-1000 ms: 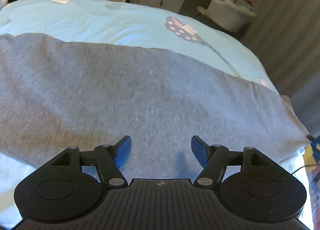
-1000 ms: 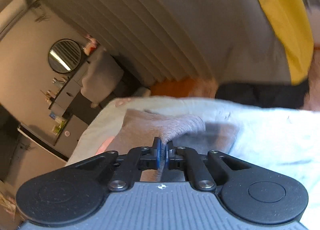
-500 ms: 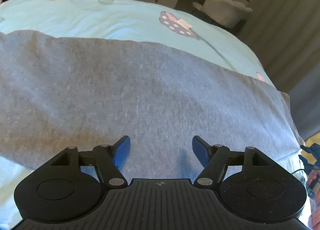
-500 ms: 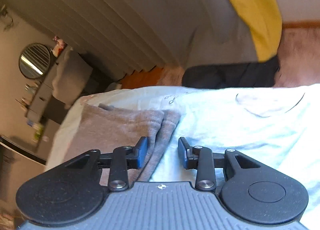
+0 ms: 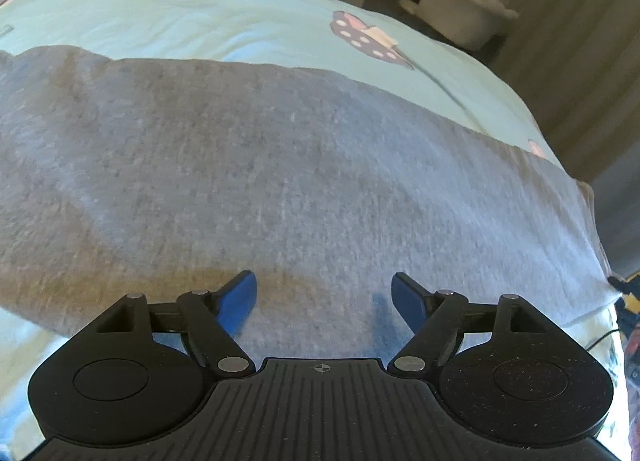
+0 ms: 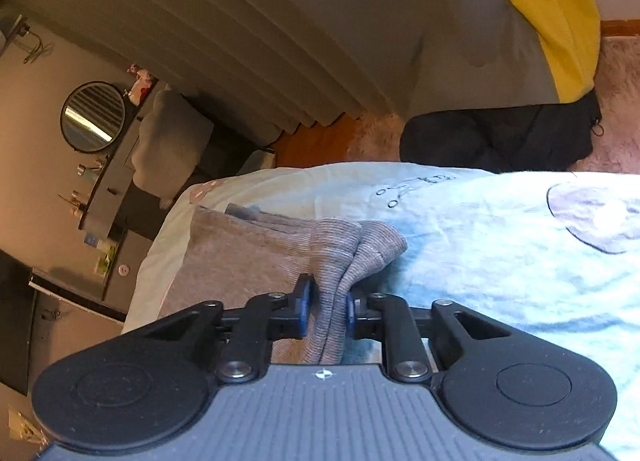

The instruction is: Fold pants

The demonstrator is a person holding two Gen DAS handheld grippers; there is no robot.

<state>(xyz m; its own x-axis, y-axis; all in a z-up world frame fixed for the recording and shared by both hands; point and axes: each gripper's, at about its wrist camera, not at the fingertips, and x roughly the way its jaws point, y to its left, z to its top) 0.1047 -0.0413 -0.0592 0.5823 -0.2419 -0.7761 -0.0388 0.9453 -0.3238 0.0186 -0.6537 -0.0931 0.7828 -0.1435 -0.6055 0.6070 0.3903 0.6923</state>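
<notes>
bed (image 5: 248,21): we see a light blue sheet with cartoon prints; it carries everything and is our landmark.
pants (image 5: 280,165): grey knit, spread flat across the bed; ribbed cuffs (image 6: 352,245) lie stacked at the bed's end nearest the curtain (image 6: 280,33).
left gripper (image 5: 324,297): low over the middle of the pants, fingers spread wide and released, nothing between them; they've just been opening further.
right gripper (image 6: 326,309): at the cuff end, fingers clenched on the ribbed cuffs, cloth bunched between the pads; they've just been closing.
risk, layers: we judge the pinch may hold only one cuff, so the other leg could drop back on the bed during the fold.
risk, drag: with the left gripper off the cloth, pulling the cuffs could slide the whole garment along the bed instead of creasing it.
risk, slip: ribbed knit is stretchy; a shallow bite near the fingertips could pull free.
</notes>
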